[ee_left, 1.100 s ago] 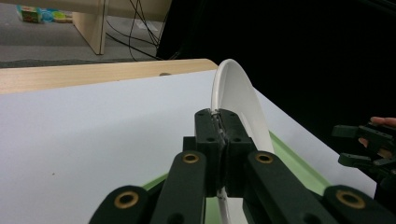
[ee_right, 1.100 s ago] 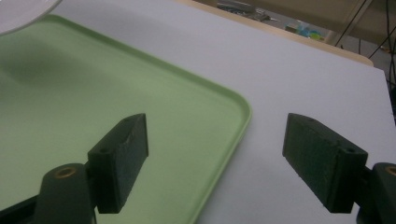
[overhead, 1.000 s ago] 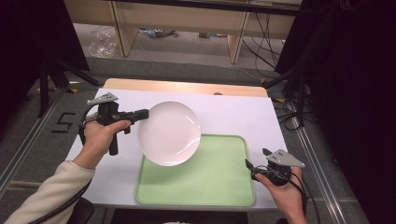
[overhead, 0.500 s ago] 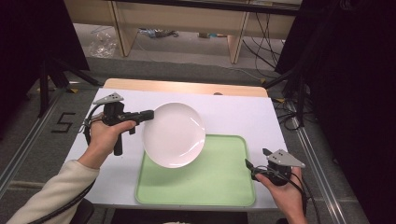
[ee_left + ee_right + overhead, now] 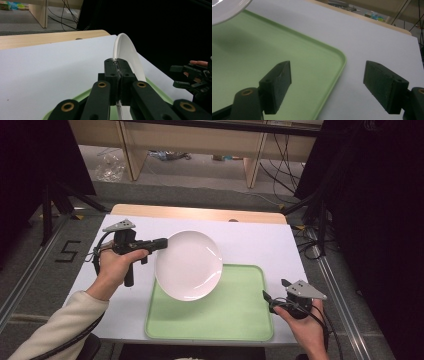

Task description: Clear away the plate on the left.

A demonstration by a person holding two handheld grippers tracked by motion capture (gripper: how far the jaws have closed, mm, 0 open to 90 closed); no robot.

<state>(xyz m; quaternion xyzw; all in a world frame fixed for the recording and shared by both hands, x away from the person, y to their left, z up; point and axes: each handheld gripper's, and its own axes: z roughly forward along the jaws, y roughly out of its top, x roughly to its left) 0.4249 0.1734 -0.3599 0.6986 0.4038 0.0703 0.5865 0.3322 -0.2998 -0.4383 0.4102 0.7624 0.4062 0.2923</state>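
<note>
High view: plate (image 5: 189, 265) above tray (image 5: 235, 315).

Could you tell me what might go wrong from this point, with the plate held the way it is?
1. The left gripper pinches the white plate only at its rim, in the air above the green tray; such a narrow hold could slip or let the plate swing.
2. If it drops, it may strike the tray's raised edge and chip.
3. The right gripper rests open at the tray's right edge, too far off to steady the plate quickly.
</note>
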